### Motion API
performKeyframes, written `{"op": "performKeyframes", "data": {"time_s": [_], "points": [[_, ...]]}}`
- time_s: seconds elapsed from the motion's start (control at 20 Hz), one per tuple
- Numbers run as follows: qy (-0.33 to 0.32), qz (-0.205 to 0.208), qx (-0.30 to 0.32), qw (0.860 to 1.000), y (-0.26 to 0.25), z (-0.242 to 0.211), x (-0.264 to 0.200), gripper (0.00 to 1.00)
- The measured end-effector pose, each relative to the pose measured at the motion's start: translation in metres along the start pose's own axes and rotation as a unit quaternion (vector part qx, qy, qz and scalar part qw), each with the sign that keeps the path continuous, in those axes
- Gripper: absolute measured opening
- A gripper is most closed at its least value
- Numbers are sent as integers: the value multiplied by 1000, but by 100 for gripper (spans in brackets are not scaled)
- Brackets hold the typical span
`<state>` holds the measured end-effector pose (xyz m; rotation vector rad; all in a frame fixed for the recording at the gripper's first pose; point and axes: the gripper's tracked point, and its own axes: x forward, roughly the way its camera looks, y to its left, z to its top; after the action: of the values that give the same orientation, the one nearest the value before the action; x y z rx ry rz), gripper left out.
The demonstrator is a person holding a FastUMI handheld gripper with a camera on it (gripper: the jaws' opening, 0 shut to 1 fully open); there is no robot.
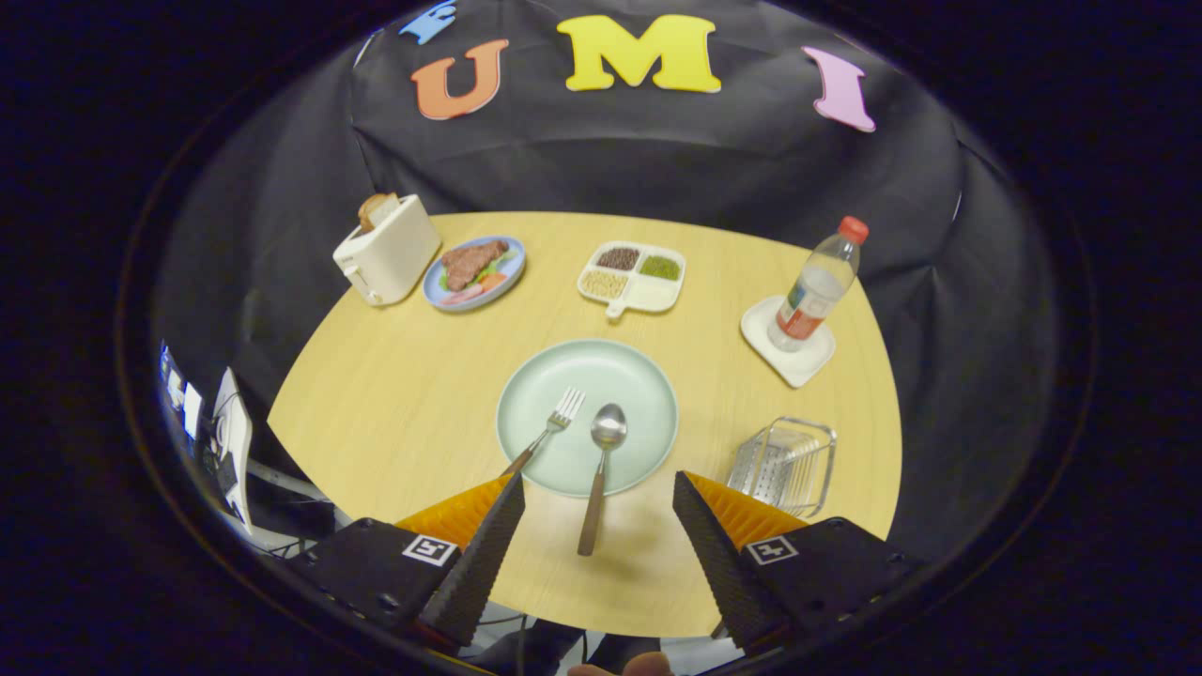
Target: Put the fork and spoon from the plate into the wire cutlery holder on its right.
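- Two gripper fingers stand apart above the round wooden tabletop's near edge, clamping nothing.
- Metal fork and wooden-handled spoon lie on the pale green plate.
- Wire cutlery holder sits right, seemingly empty.

The gripper hung with its fingers spread wide at the table's near edge, nothing between them but the spoon's handle. The fork lay just beside the left finger. Bare tabletop lay between the plate and the wire cutlery holder near the right edge. Toaster, food plate, divided dish and bottle on its coaster stood towards the far edge, well apart from that path.
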<state>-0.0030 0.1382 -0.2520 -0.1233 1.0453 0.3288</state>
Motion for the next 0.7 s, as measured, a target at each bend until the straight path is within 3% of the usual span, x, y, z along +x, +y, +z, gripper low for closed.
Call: {"op": "performKeyframes", "data": {"time_s": [0.35, 0.45, 0.55, 0.7], "points": [[122, -4, 41, 992, 6, -55, 68, 96], [133, -9, 34, 990, 5, -58, 82, 92], [146, -17, 32, 989, 3, -61, 94, 82], [163, -22, 42, 985, 1, -64, 103, 52]]}}
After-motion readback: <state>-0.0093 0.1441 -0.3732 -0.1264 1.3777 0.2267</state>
